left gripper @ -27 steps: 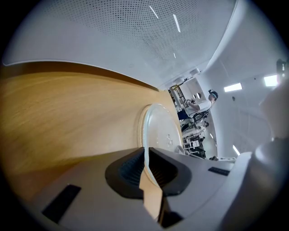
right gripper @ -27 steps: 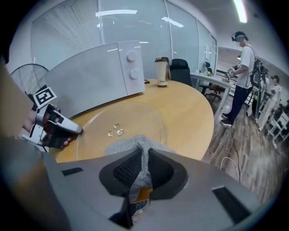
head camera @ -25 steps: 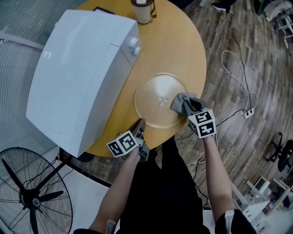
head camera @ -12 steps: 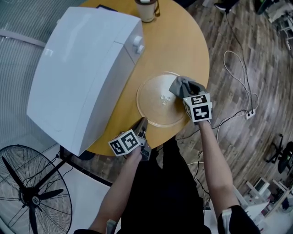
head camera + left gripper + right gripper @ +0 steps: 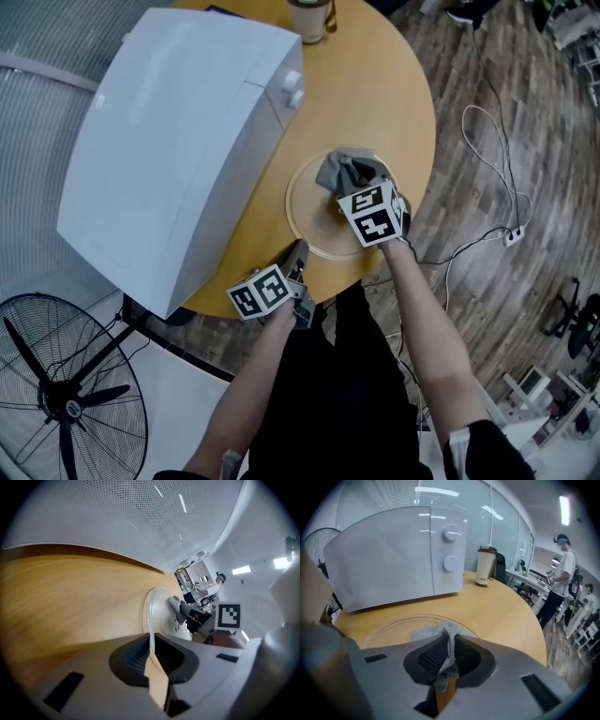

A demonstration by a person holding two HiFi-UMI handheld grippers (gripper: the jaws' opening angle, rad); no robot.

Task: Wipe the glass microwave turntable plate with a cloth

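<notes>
The glass turntable plate (image 5: 314, 214) lies flat on the round wooden table (image 5: 375, 84), beside the microwave. My left gripper (image 5: 299, 253) is shut on the plate's near rim; in the left gripper view the glass edge (image 5: 149, 616) runs between the jaws of that gripper (image 5: 151, 649). My right gripper (image 5: 354, 186) is shut on a grey knitted cloth (image 5: 343, 169) and presses it onto the plate's far half. In the right gripper view the cloth (image 5: 437, 633) bunches between the jaws of the right gripper (image 5: 449, 654), with the plate (image 5: 386, 631) beneath it.
A white microwave (image 5: 178, 141) with two knobs fills the table's left side, close to the plate. A lidded cup (image 5: 311, 17) stands at the table's far edge. A floor fan (image 5: 70, 403) and cables (image 5: 487, 178) are on the floor. A person (image 5: 562, 573) stands far off.
My right gripper has dragged the cloth from the plate's right rim across the glass toward its far side. The left gripper has kept its hold on the near rim.
</notes>
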